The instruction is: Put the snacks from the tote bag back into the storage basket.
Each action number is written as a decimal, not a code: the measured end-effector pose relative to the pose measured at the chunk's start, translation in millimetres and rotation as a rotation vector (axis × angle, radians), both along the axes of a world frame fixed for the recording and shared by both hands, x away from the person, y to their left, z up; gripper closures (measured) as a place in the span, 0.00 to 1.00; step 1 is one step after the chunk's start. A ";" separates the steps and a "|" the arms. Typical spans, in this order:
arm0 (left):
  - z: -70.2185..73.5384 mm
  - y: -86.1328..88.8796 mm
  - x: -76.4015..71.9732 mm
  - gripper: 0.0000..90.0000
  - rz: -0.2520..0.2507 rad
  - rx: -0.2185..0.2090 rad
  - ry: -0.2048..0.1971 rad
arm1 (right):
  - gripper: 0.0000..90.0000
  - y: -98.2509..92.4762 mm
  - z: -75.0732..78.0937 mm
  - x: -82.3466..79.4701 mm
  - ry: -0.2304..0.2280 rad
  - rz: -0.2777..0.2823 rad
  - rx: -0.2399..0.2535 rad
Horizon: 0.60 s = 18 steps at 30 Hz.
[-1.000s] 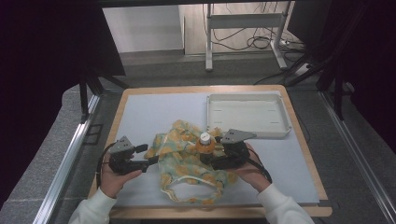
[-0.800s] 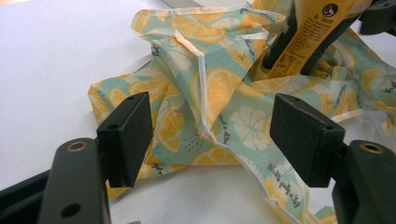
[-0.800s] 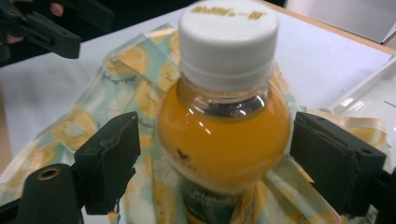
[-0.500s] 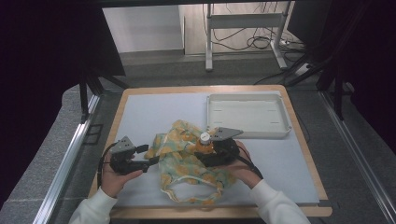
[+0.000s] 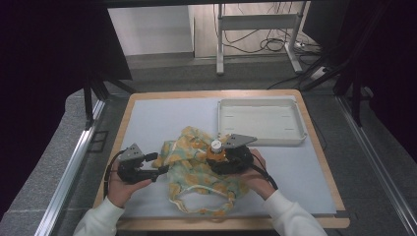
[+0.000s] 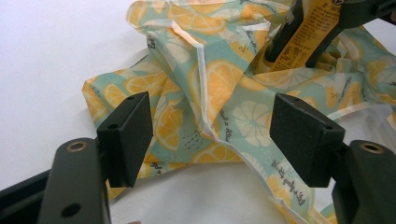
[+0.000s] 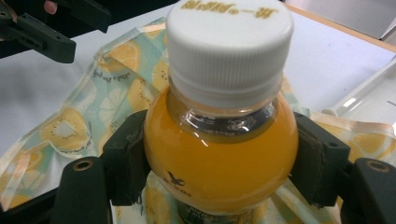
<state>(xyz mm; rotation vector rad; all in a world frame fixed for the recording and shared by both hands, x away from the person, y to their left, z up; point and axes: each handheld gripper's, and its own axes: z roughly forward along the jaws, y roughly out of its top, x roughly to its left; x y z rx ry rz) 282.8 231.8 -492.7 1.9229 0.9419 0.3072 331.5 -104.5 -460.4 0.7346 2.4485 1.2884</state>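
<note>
A small bottle of orange juice (image 5: 215,149) with a white cap stands upright on a crumpled lemon-print bag (image 5: 196,174) at the middle of the table. My right gripper (image 5: 217,158) has just been closing, and its pads now press both sides of the bottle (image 7: 219,154), as the right gripper view (image 7: 222,161) shows. My left gripper (image 5: 158,163) lies level at the bag's left edge. It is open, with folds of the bag (image 6: 224,88) lying loose between its jaws (image 6: 210,130). The bottle's yellow label (image 6: 308,32) shows beyond.
A shallow white tray (image 5: 260,120) sits at the back right of the pale blue mat (image 5: 162,118). The bag's handle loop (image 5: 201,199) trails toward the front edge. A wooden border frames the table.
My right gripper has slid a little to the left, up to the bottle, and its jaws have drawn in around it. The left gripper and the bag have kept still.
</note>
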 end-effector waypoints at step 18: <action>-0.4 -1.4 0.1 0.34 -0.003 0.012 -0.005 | 0.33 -11.6 30.3 -9.6 -0.045 -0.003 0.086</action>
